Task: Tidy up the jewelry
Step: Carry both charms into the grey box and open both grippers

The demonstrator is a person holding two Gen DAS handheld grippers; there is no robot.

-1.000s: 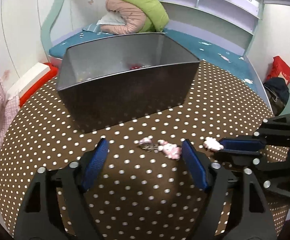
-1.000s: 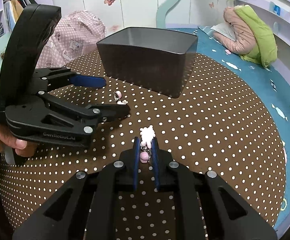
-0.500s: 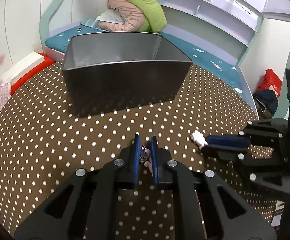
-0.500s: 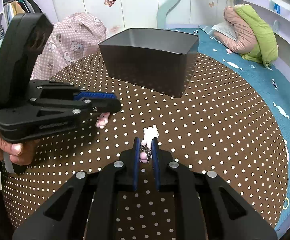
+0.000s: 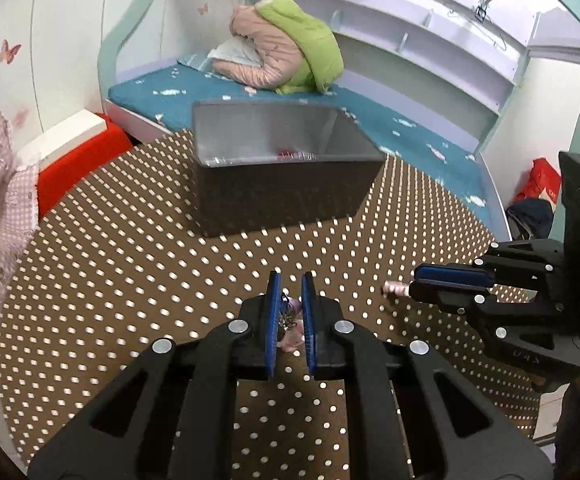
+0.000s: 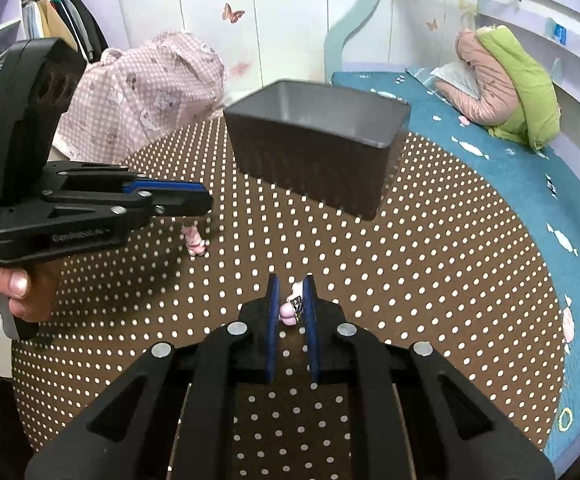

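A grey open box (image 5: 277, 168) stands on the brown dotted tablecloth (image 5: 129, 264); something red lies inside it. It also shows in the right wrist view (image 6: 318, 160). My left gripper (image 5: 290, 300) is shut on a pink charm (image 5: 292, 316) and holds it above the cloth; from the right wrist view the left gripper (image 6: 199, 204) has the charm (image 6: 193, 240) hanging below it. My right gripper (image 6: 292, 300) is shut on a second pink and white charm (image 6: 292, 308). In the left wrist view the right gripper (image 5: 414, 286) has the charm's tip (image 5: 394, 289) poking out.
A pink checked garment (image 6: 149, 88) lies at the table's left edge. A bed with a teal sheet (image 6: 510, 184) and a pink and green jacket (image 5: 285, 52) lies behind the table. A red block (image 5: 77, 160) sits by the wall.
My left gripper closed on the pink charm and has lifted it off the cloth. My right gripper has risen with its charm. Both have moved nearer the box.
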